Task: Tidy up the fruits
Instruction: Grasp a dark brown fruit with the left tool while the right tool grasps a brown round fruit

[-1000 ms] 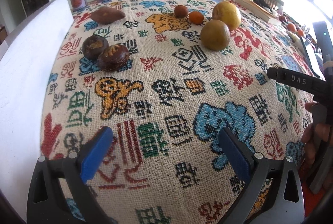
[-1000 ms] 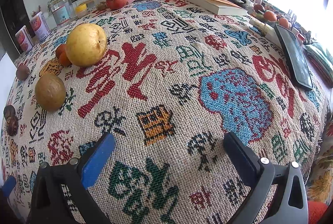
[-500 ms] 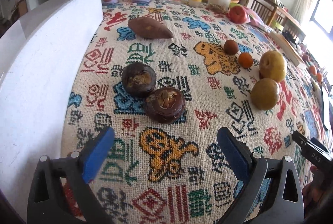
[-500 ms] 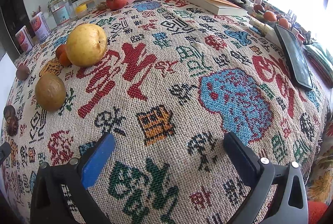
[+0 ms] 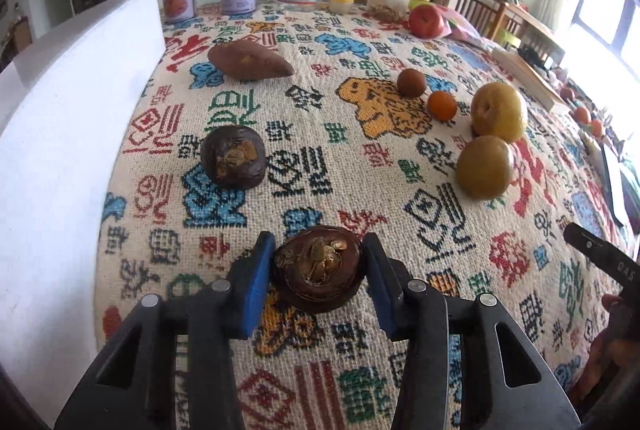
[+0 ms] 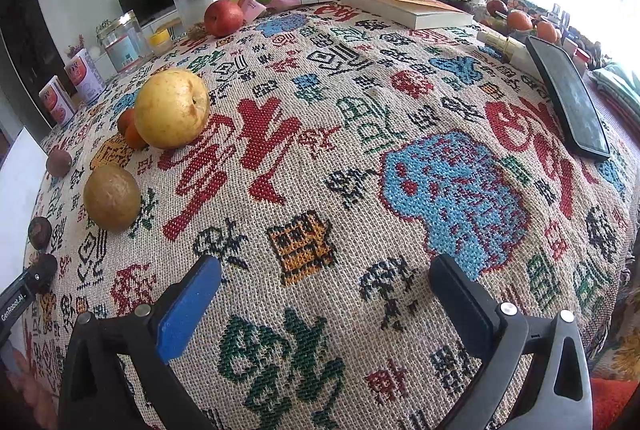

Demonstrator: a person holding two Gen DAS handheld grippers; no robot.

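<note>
Since the earlier frame, the left gripper (image 5: 316, 282) has advanced across the patterned woven cloth (image 5: 400, 158) on the tabletop and now brackets the nearer dark brown, round, rough-skinned fruit (image 5: 318, 276). Its blue-padded jaws are closing, with the fruit between them; the pads sit at or just beside the fruit's flanks, and firm contact cannot be confirmed. The second dark brown round fruit (image 5: 233, 156) has stayed in place farther along the cloth, near the white board (image 5: 60, 150) at the tabletop's left edge.

The right gripper (image 6: 324, 294) hovers over bare cloth with its jaws wide apart and nothing between them.

Other fruit visible: a yellow pear-like fruit (image 5: 499, 112), a dull green-brown round fruit (image 5: 485, 167), a small orange citrus (image 5: 441, 105), a small brown round fruit (image 5: 411, 82), a red apple (image 5: 426, 21), and a reddish-brown sweet potato (image 5: 250, 61).

Step in hand, by judgement: securing the nearer dark fruit for regrouping. To do it well, the pads should meet the fruit at its widest girth, evenly on both sides, since a round body tends to squirt forward under an off-centre pinch. Pressure should stay moderate, as the skin looks brittle. Lifting straight up before travelling would avoid snagging the coarse weave.
</note>
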